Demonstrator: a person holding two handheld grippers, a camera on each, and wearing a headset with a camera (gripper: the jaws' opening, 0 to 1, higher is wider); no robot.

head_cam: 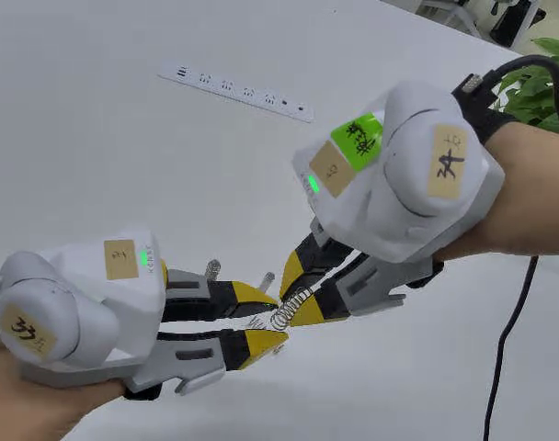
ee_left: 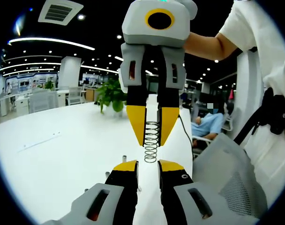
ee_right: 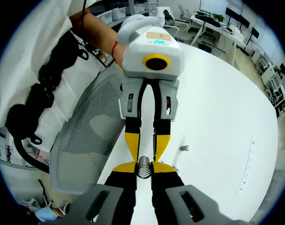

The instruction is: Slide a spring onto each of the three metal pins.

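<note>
I have the spring (ee_left: 152,138) in the air, clamped between the two yellow jaws of the right hand-held gripper (ee_left: 152,144). It hangs above the worktop (head_cam: 123,165) and is not on any pin. The left hand-held gripper (ee_left: 148,165) faces it tip to tip, and in the left gripper view the lower end of the spring comes down just to its tips. Its jaws stand a narrow gap apart, and I cannot tell whether they grasp something thin between them (in the head view there is a small grey thing at the tips, too small for me to name).

In the head view I see two short metal pins on the worktop, near each other and just beyond the left jaws. The bare pin (head_cam: 268,278) seems to carry nothing. The ribbed pin (head_cam: 212,268) has a ridged look along its length. This may be a spring already on it, but at this size I cannot be sure. I cannot place a third pin with confidence.

My judgement is that the task is in its early or middle part. At best one pin is finished, and this spring is on its way. At least one more spring must be fetched after it. For this spring, what is left is to bring its open end over the top of a pin and push it down along the pin.
</note>
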